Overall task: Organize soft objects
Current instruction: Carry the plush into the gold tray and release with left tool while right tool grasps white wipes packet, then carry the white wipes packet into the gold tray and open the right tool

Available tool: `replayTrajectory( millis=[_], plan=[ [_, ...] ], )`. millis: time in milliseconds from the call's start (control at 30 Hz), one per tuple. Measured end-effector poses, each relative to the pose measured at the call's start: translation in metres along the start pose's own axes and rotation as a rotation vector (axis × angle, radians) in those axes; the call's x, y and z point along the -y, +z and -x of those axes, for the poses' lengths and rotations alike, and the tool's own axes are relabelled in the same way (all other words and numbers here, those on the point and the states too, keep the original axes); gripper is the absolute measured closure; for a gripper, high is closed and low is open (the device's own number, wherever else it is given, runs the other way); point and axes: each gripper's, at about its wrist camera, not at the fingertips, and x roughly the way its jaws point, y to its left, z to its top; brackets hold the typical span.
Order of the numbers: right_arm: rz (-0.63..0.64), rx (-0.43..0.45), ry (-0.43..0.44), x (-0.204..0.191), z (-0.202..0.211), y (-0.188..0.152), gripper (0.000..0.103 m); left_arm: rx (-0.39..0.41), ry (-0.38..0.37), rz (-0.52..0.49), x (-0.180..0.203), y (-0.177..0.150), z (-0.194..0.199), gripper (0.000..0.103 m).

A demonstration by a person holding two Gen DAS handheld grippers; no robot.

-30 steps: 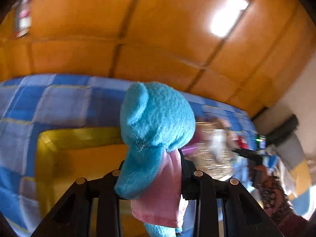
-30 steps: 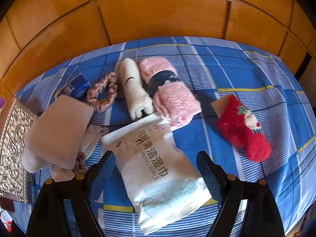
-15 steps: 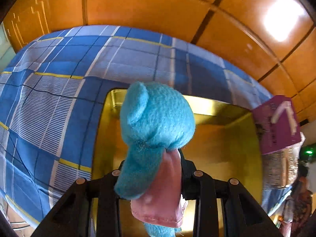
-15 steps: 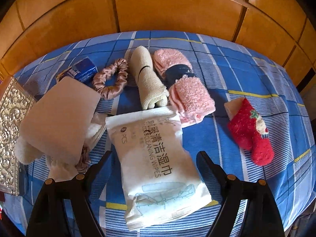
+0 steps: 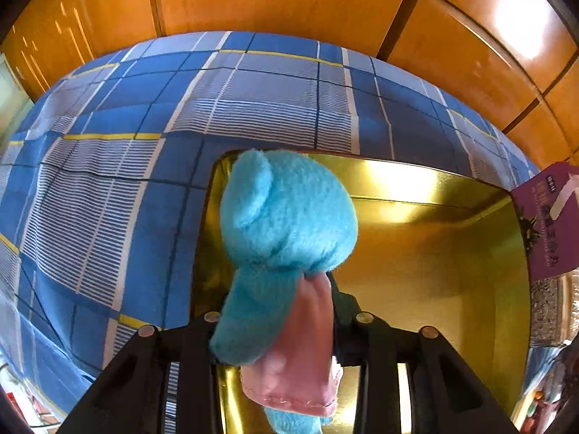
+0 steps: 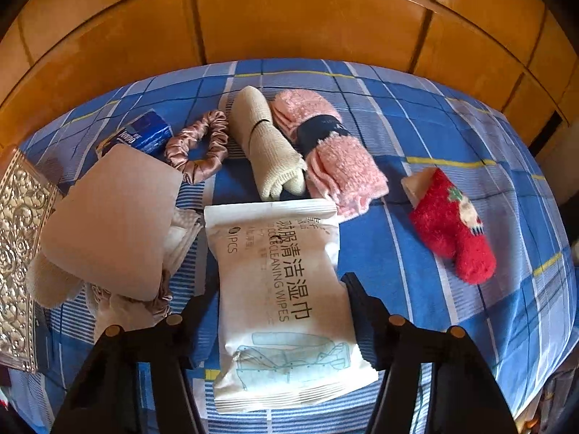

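Blue-checked bedding (image 5: 253,90) carried a gold tin (image 5: 452,253), so the left gripper (image 5: 289,329), jaws easing open around the blue plush sock (image 5: 286,217), hung over it, while the right gripper (image 6: 278,289), jaws closing, straddled the wipes pack (image 6: 282,289) without yet pressing it.

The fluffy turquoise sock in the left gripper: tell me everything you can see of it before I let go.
The fluffy turquoise sock is plush fleece with a small rounded ear-like flap on its upper left and a pink cuff or lining hanging below. It stands upright between the fingers of the left gripper, whose jaws are opening while the sock sits between them. It hangs over the open gold metal tin, which rests on the blue plaid cloth. Whether its lower end touches the tin floor is hidden.
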Motion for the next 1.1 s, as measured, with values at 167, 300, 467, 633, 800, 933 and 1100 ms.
replayTrajectory(
  millis=[167, 300, 467, 633, 800, 933, 1100],
  plan=[
    [-0.099, -0.001, 0.015, 0.008, 0.008, -0.007, 0.041, 0.041, 0.007, -0.006, 0.005, -0.003, 0.012, 0.031],
    [-0.181, 0.012, 0.051, 0.017, 0.021, -0.013, 0.041, 0.110, 0.064, -0.033, 0.019, -0.008, 0.034, 0.010],
    [-0.285, 0.027, 0.099, 0.031, 0.040, -0.022, 0.041, 0.194, 0.107, -0.047, 0.032, -0.019, 0.056, 0.010],
    [-0.310, 0.061, 0.095, 0.033, 0.065, -0.029, 0.041, 0.287, 0.058, 0.010, 0.035, -0.035, 0.078, 0.000],
    [-0.332, 0.107, 0.101, 0.029, 0.095, -0.033, 0.041, 0.357, -0.051, 0.043, 0.041, -0.054, 0.093, 0.000],
    [-0.298, 0.172, 0.050, 0.011, 0.128, -0.028, 0.041, 0.386, -0.108, 0.055, 0.044, -0.066, 0.102, 0.000],
    [-0.216, 0.315, 0.054, -0.029, 0.184, -0.015, 0.041, 0.394, -0.158, 0.055, 0.048, -0.081, 0.108, 0.000]
  ],
)
